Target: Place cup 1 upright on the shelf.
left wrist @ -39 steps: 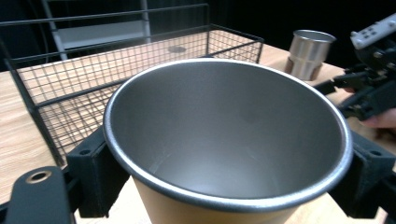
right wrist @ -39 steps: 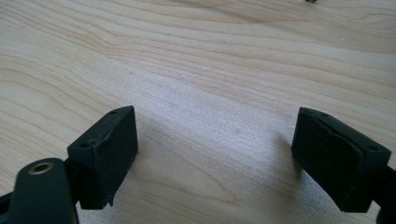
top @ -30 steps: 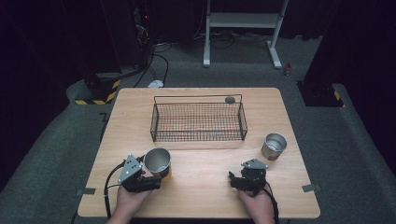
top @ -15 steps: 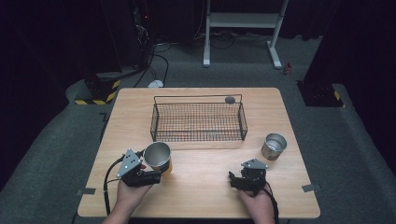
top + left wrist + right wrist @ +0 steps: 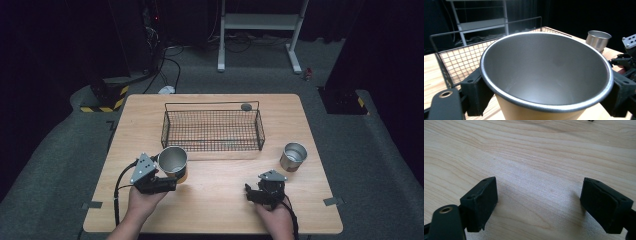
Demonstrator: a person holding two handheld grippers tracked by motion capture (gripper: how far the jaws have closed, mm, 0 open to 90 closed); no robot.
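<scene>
You're gripping the cup (image 5: 546, 75) with your left gripper (image 5: 162, 181), jaws pressing on either side of it. It's looking pretty clean: dull silver metal inside, rolled rim, tan-yellow outside, tilting a bit. It's sitting just in front of the wire basket (image 5: 212, 131), near its left end. Your right gripper (image 5: 539, 205) is resting with its jaws spread wide over the bare table (image 5: 536, 157), holding nothing.
</scene>
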